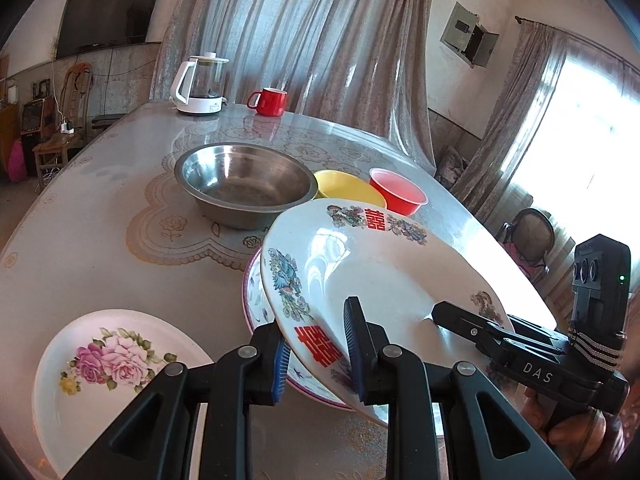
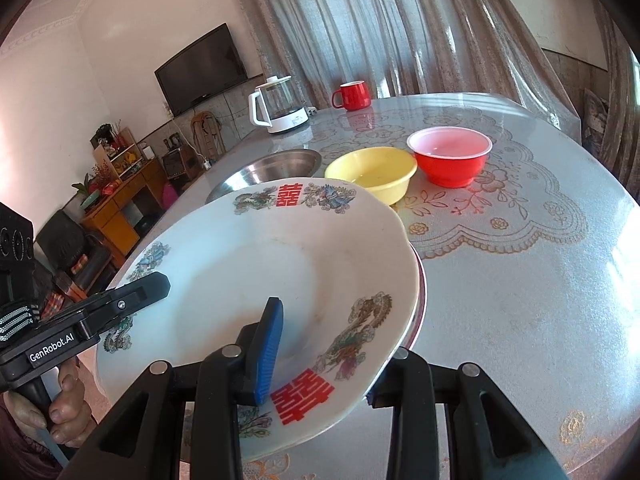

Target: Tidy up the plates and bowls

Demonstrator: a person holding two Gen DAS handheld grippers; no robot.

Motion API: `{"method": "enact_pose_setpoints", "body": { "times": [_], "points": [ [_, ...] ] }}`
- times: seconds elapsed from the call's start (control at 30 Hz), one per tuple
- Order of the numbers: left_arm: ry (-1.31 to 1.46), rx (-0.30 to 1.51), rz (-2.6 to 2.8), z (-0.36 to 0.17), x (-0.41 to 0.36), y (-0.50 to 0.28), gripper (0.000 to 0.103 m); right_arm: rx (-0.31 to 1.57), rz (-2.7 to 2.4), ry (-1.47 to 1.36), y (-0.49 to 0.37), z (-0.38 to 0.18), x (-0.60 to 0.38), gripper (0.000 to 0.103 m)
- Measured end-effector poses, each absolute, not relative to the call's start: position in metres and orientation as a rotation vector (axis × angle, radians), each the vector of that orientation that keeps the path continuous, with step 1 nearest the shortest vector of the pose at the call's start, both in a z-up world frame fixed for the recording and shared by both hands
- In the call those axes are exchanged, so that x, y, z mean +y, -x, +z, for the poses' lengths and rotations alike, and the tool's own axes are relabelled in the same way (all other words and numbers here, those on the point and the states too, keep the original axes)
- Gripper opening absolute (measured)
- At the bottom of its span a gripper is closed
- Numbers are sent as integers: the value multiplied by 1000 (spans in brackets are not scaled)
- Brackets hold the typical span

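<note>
Stacking is only getting going: both grippers' fingers, left gripper (image 1: 320,350) and right gripper (image 2: 320,360), are clamping the dragon plate (image 1: 384,264) over the pink-rimmed plate (image 1: 256,300), while the rose plate (image 1: 100,364), steel bowl (image 1: 244,184), yellow bowl (image 2: 372,172) and red bowl (image 2: 450,156) are sitting loose on the counter (image 2: 520,280).

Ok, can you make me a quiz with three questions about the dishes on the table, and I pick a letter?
1. Where is the red mug?
A. beside the white kettle
B. inside the metal bowl
C. on the rose plate

2. What colour is the plastic bowl between the metal bowl and the red bowl?
A. blue
B. yellow
C. green

3. The white plate with red characters is:
A. flat on the table
B. lifted, tilted, gripped by both tools
C. broken

Answers:
1 A: red mug stands near white kettle.
2 B: yellow plastic bowl.
3 B: left tool and right tool clamp the plate.
</note>
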State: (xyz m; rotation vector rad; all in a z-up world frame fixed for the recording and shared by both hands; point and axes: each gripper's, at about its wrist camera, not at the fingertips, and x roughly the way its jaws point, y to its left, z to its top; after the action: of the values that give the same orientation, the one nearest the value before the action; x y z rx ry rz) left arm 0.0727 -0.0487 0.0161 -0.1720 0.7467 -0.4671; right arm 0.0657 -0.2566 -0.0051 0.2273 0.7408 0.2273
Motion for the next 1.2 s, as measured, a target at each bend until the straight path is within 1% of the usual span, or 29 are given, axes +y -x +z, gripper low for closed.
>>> {"method": "enact_pose_setpoints", "body": {
  "times": [0.33, 0.83, 1.2],
  "points": [
    [165, 812, -459, -1, -56, -79, 26, 796, 206, -239, -66, -25, -270, 33],
    [168, 855, -417, -13, -53, -104, 27, 835, 185, -228, -88, -33, -265, 33],
    [143, 868, -403, -18, -54, -107, 28, 825, 139, -177, -95, -32, -265, 33]
  ]
}}
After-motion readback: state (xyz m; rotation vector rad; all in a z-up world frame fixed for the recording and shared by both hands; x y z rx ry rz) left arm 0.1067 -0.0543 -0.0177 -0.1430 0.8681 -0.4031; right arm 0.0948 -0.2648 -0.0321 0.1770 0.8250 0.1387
